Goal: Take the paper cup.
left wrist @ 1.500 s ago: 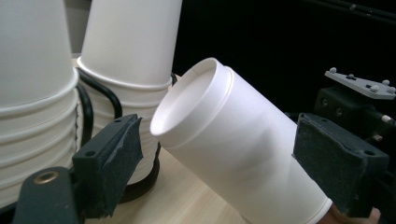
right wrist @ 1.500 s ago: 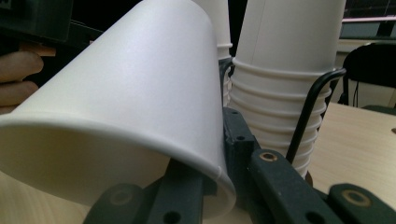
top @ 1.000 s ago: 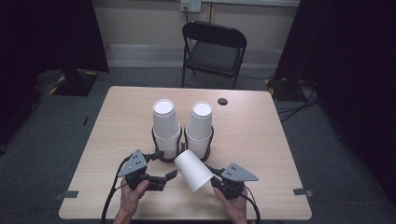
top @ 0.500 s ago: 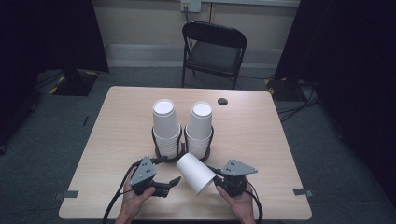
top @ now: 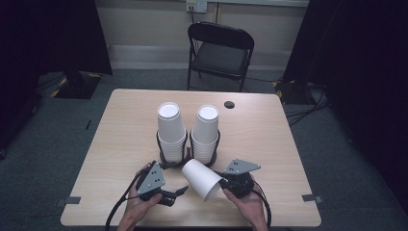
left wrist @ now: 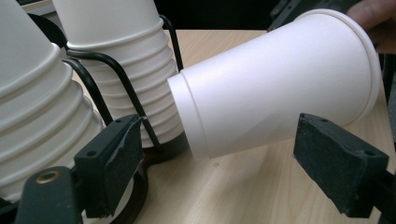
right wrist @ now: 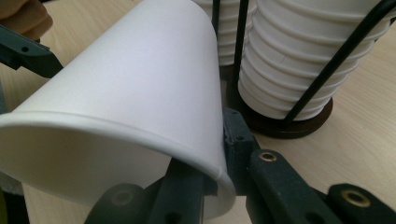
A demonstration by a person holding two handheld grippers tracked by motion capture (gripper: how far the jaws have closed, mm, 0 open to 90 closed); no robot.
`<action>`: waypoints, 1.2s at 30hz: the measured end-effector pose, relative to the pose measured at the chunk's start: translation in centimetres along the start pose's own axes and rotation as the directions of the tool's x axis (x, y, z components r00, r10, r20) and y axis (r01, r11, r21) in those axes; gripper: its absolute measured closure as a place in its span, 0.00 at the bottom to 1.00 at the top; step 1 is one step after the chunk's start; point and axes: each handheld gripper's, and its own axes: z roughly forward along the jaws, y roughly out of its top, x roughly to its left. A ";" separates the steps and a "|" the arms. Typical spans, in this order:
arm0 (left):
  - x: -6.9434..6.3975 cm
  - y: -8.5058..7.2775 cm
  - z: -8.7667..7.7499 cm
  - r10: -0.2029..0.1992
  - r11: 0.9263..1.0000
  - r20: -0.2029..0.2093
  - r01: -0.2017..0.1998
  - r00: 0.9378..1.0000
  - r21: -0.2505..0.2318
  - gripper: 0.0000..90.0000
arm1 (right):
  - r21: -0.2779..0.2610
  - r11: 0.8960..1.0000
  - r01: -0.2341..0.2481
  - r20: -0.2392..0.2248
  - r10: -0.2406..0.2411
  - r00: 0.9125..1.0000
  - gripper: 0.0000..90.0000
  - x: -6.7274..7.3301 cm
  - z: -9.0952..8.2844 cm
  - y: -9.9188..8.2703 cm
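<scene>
Jaws of the right gripper [top: 222,184] are pinching the paper cup [top: 202,179] rim; the left gripper [top: 182,191], gaping at seven o'clock, is risking crushing it.

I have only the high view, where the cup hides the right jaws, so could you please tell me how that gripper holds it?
Observer: The right gripper is shut on the cup at its rim, one jaw inside the mouth and one outside.
Operator: Thank you. Is the left gripper gripping anything?
Observer: No. The left gripper is open; its pads press on nothing, and the cup's base end lies just beyond them.
</scene>
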 end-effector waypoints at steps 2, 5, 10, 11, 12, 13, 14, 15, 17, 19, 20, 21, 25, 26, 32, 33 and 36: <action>-0.2 -0.1 0.0 0.013 1.000 -0.008 -0.013 1.000 0.005 0.17 | 0.047 0.999 0.020 -0.006 -0.020 1.000 0.96 -0.1 0.2 0.4; -0.2 -0.2 -0.1 0.016 1.000 -0.007 -0.016 1.000 0.005 0.17 | 0.076 0.997 0.023 -0.021 -0.022 1.000 0.96 -0.3 0.3 0.7; -0.4 -0.2 0.1 0.027 1.000 0.016 -0.027 1.000 0.007 0.17 | 0.123 0.992 0.018 -0.054 -0.011 0.998 0.96 -0.7 0.5 1.5; -0.5 -0.2 0.1 0.029 1.000 0.019 -0.030 0.999 0.007 0.17 | 0.133 0.991 0.020 -0.063 -0.012 0.998 0.96 -0.8 0.6 1.6; -0.6 -0.3 0.1 0.035 0.999 0.027 -0.036 0.999 0.013 0.17 | 0.139 0.990 0.021 -0.064 -0.013 0.998 0.96 -0.9 0.6 1.7; -0.6 -0.3 0.2 0.042 0.999 0.027 -0.042 0.999 0.019 0.17 | 0.152 0.988 0.019 -0.068 -0.009 0.998 0.96 -1.0 0.7 1.9; -0.6 -0.3 0.2 0.042 0.999 0.027 -0.042 0.999 0.019 0.17 | 0.152 0.988 0.019 -0.068 -0.009 0.998 0.96 -1.0 0.7 1.9; -0.7 -0.4 0.2 0.056 0.998 0.030 -0.056 0.998 0.025 0.17 | 0.178 0.984 0.027 -0.081 -0.013 0.997 0.96 -1.2 0.9 2.3; -0.8 -0.4 0.2 0.067 0.997 0.030 -0.068 0.997 0.025 0.17 | 0.201 0.979 0.025 -0.113 -0.002 0.994 0.96 -1.4 1.1 2.6; -1.0 -0.5 0.2 0.076 0.997 0.031 -0.076 0.997 0.019 0.17 | 0.227 0.974 0.023 -0.136 0.008 0.991 0.96 -1.5 1.4 2.8; -1.0 -0.5 0.2 0.080 0.997 0.030 -0.081 0.996 0.020 0.17 | 0.242 0.970 0.022 -0.155 0.016 0.988 0.96 -1.6 1.6 2.9; -1.0 -0.5 0.2 0.086 0.996 0.032 -0.087 0.996 0.025 0.17 | 0.250 0.968 0.025 -0.162 0.016 0.987 0.96 -1.6 1.8 3.0; -1.0 -0.4 0.4 0.101 0.994 0.046 -0.103 0.994 0.039 0.17 | 0.274 0.961 0.026 -0.177 0.024 0.984 0.96 -1.4 2.2 3.4; -0.7 -0.2 0.6 0.126 0.990 0.057 -0.130 0.990 0.062 0.17 | 0.286 0.958 0.034 -0.189 0.022 0.982 0.96 -1.4 2.3 3.5; -0.5 0.9 1.6 0.190 0.975 0.091 -0.199 0.978 0.101 0.16 | 0.333 0.941 0.061 -0.208 0.010 0.978 0.96 -1.8 2.9 5.0; -0.5 0.9 1.8 0.189 0.974 0.096 -0.199 0.977 0.107 0.16 | 0.344 0.937 0.062 -0.204 0.010 0.979 0.96 -1.8 3.0 5.2; -0.7 0.9 2.1 0.217 0.966 0.113 -0.230 0.970 0.121 0.16 | 0.360 0.930 0.073 -0.204 0.002 0.979 0.96 -1.7 3.1 5.4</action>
